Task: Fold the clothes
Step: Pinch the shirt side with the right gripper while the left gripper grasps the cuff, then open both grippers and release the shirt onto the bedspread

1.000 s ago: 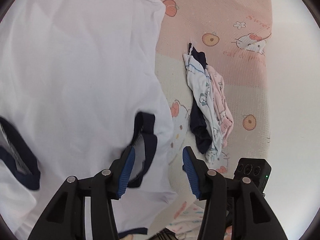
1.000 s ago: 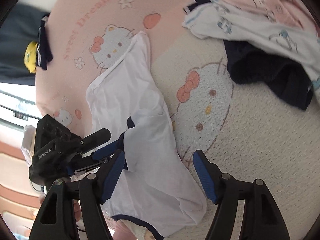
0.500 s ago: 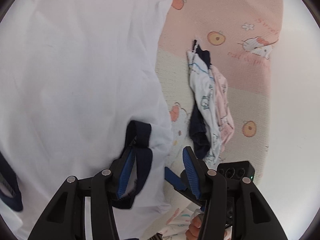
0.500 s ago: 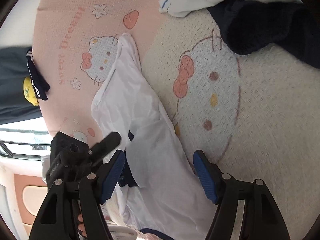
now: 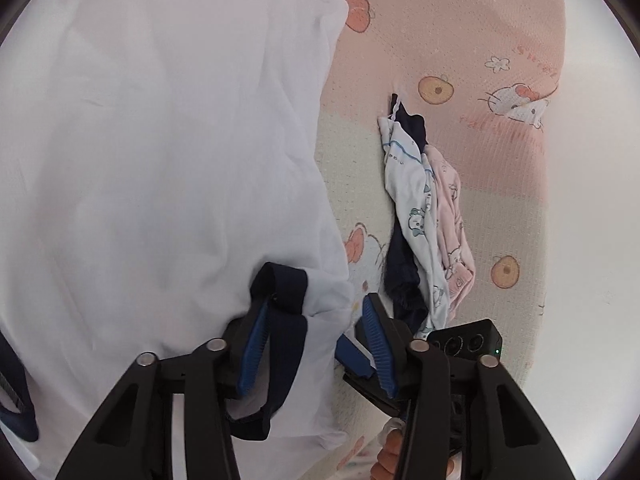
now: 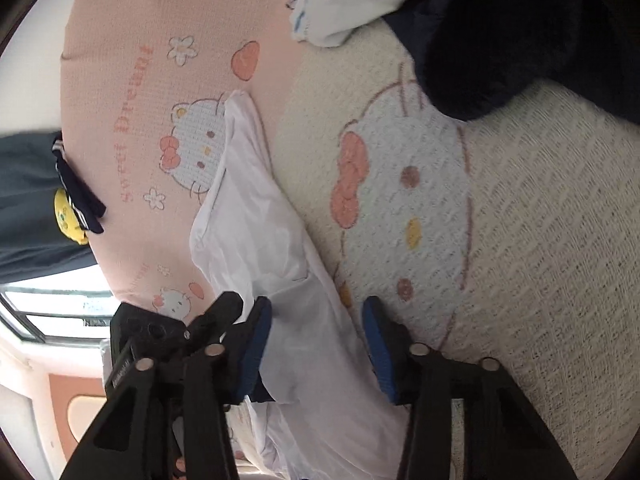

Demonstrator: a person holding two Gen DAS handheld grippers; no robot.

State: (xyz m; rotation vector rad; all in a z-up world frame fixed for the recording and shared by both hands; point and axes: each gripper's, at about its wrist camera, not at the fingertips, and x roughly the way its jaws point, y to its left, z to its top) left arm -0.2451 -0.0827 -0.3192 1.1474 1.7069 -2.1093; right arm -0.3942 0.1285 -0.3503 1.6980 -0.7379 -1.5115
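As I close, left gripper: jaws apart around navy cuff of white shirt
Right gripper: closing too, jaws apart around shirt, by bedspread edge

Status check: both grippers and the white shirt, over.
Left gripper and right gripper both closing around white shirt, pads not yet pressing. Shirt lies on the blanket. Clothes pile lies apart, clear.

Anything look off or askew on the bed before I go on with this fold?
Mostly no. The white shirt lies rumpled, its navy-trimmed sleeve bunched between the left hand-held gripper jaws. A small pile of unfolded clothes sits crumpled beside it on the blanket. Nothing looks damaged.
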